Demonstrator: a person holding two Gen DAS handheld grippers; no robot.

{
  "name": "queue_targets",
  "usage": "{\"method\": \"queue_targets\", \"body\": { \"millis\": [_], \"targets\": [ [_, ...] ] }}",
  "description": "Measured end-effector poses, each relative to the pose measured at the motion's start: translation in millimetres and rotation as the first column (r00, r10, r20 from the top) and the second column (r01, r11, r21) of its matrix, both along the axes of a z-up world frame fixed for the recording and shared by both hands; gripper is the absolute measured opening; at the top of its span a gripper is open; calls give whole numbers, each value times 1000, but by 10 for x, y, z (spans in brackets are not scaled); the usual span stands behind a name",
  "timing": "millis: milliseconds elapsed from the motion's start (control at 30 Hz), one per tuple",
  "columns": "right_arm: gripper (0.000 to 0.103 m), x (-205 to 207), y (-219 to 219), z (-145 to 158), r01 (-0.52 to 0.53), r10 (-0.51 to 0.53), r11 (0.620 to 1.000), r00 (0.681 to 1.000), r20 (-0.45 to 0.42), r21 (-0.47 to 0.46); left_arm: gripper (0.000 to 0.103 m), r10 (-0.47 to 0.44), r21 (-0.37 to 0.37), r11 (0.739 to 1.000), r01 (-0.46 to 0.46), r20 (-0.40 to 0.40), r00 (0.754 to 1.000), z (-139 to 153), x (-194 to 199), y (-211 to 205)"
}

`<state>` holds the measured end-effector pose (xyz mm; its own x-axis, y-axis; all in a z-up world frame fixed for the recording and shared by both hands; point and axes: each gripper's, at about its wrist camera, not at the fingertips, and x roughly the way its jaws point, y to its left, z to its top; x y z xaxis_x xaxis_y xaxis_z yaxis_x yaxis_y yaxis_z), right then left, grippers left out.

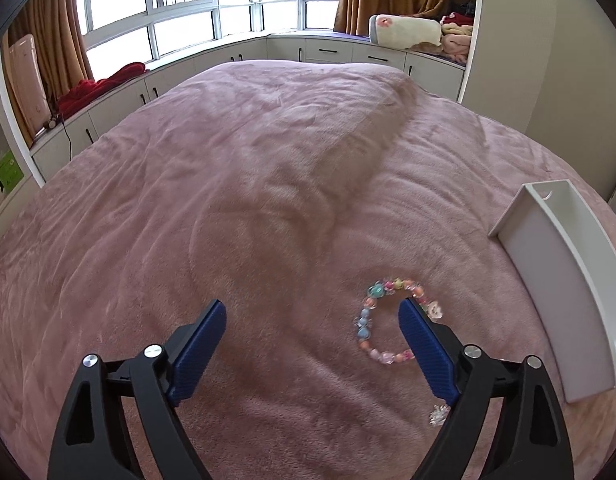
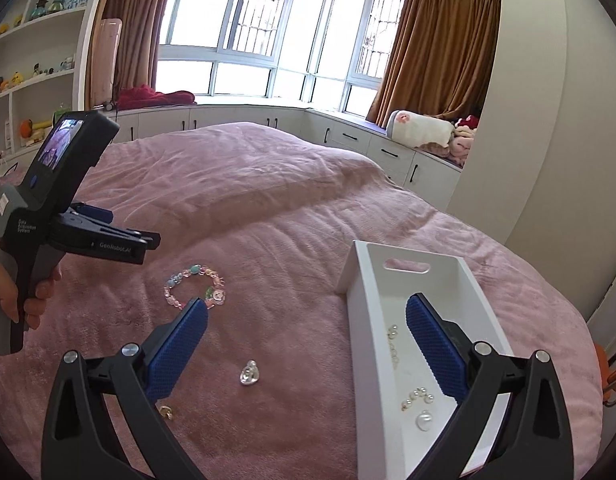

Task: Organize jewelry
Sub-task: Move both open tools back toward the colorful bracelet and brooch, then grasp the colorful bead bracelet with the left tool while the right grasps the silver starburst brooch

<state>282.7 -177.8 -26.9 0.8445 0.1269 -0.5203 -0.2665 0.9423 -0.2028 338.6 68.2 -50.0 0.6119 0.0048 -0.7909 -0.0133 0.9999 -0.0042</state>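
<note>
A colourful bead bracelet (image 1: 372, 320) lies on the pink bedspread, partly behind my left gripper's right finger; it also shows in the right wrist view (image 2: 191, 286). My left gripper (image 1: 312, 312) is open and empty just above the bed. It shows from the side in the right wrist view (image 2: 119, 240). A white tray (image 2: 364, 320) holds pearl earrings (image 2: 418, 396) and a round pearl piece (image 2: 423, 420). My right gripper (image 2: 305, 312) is open and empty over the tray's left wall. A clear crystal piece (image 2: 249, 374) and a small gold piece (image 2: 165, 412) lie on the bed.
The tray stands at the right in the left wrist view (image 1: 556, 280). A sparkly silver piece (image 1: 438, 416) lies by the left gripper's right finger. White cabinets (image 2: 267, 120), windows and brown curtains lie beyond the bed. Shelves (image 2: 31, 60) stand at the left.
</note>
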Motion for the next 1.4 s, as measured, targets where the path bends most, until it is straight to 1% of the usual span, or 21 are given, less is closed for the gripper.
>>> {"method": "queue_targets", "body": {
  "millis": [167, 367, 533, 733, 800, 933, 1000, 1033, 1100, 1167, 1267, 1333, 1367, 1400],
  "targets": [
    [98, 124, 113, -95, -3, 5, 1000, 999, -41, 30, 92, 18, -26, 999, -19, -27, 999, -151, 31, 118],
    [98, 332, 203, -315, -2, 10, 998, 993, -118, 68, 92, 25, -59, 998, -29, -60, 998, -312, 106, 189],
    [98, 490, 278, -543, -1, 7, 999, 986, -169, 40, 92, 0, -62, 998, -5, -76, 997, -418, 189, 119],
    [97, 618, 381, -867, -28, 31, 1000, 970, -240, 14, 92, -31, -61, 998, 25, -98, 995, -554, 295, 36],
    [94, 667, 404, -983, -35, 38, 999, 963, -268, 15, 92, -44, -53, 998, 39, -102, 994, -610, 318, 0],
    [81, 764, 375, -1162, -26, 42, 998, 943, -329, 51, 92, -85, -43, 996, 80, -118, 989, -732, 333, -63],
    [73, 799, 349, -1241, -19, 46, 997, 932, -359, 80, 91, -109, -16, 994, 108, -118, 987, -782, 319, -117],
    [72, 801, 344, -1270, -20, 55, 995, 927, -371, 97, 90, -123, 6, 992, 125, -112, 986, -803, 306, -152],
    [71, 778, 340, -1302, -25, 76, 990, 920, -384, 137, 86, -139, 20, 990, 142, -103, 985, -822, 290, -187],
    [71, 719, 358, -1291, -45, 109, 984, 920, -376, 174, 82, -144, 20, 989, 147, -97, 985, -824, 287, -207],
    [72, 626, 460, -1265, -93, 162, 975, 917, -364, 201, 74, -156, 30, 987, 160, -91, 984, -820, 284, -251],
    [71, 592, 521, -1247, -117, 188, 971, 913, -363, 207, 63, -174, 41, 983, 178, -87, 981, -820, 279, -292],
    [71, 565, 563, -1248, -134, 206, 968, 906, -369, 211, 60, -182, 47, 981, 187, -87, 979, -822, 275, -310],
    [67, 541, 597, -1256, -143, 213, 968, 903, -372, 208, 55, -190, 53, 979, 195, -84, 978, -819, 268, -330]
  ]
}}
